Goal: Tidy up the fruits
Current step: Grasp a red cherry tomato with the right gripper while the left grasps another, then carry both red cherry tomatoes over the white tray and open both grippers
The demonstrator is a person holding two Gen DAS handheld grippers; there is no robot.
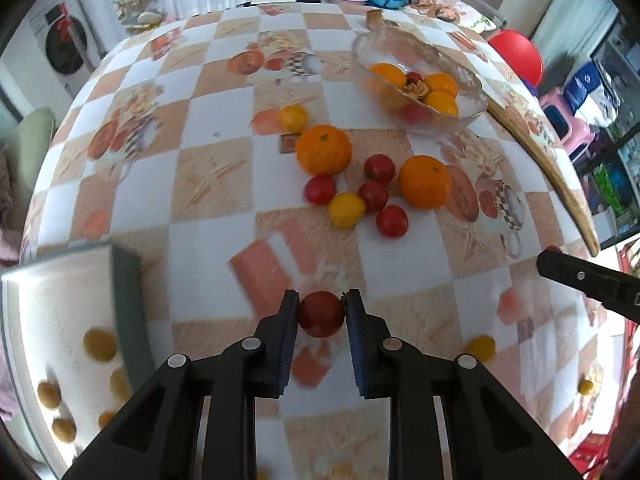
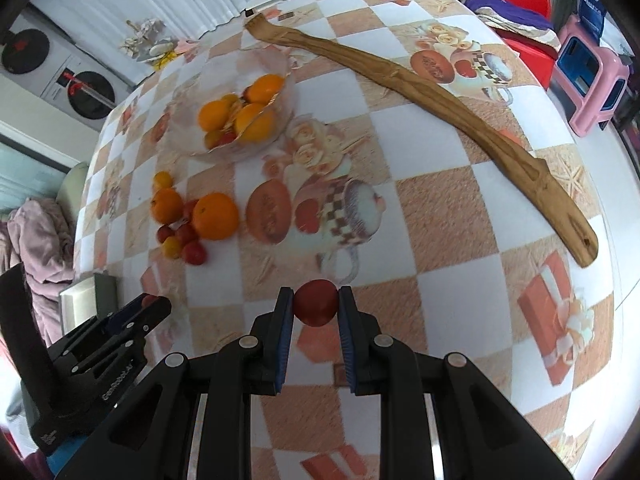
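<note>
Both tongs loaded. Left tongs (image 1: pixel 322 314) closed on a red tomato (image 1: pixel 322 314), pads touching it on both sides, held above the desk (image 1: pixel 208 184). Right tongs (image 2: pixel 316 306) likewise closed on a second red tomato (image 2: pixel 316 307), clear of the surface.

Remaining fruit: a cluster of two oranges (image 1: pixel 324 150), red tomatoes and yellow ones lies mid-desk; the glass bowl (image 1: pixel 464 104) beyond it already holds oranges and a red tomato. A metal tray (image 1: pixel 60 280) at left edge of the left view holds small yellow fruit; image there is blurred.

Risks, our judgement:
- Each tomato sits near the pad tips; a quick swing or slight loosening could let it roll out and off the desk edge.
- Too much squeeze would split the skin.
- The two tongs are near each other; the left one shows at lower left in the right view, so crossing paths could knock a fruit free.

Pose: both tongs point forward and down over the near desk, roughly level, side by side
</note>
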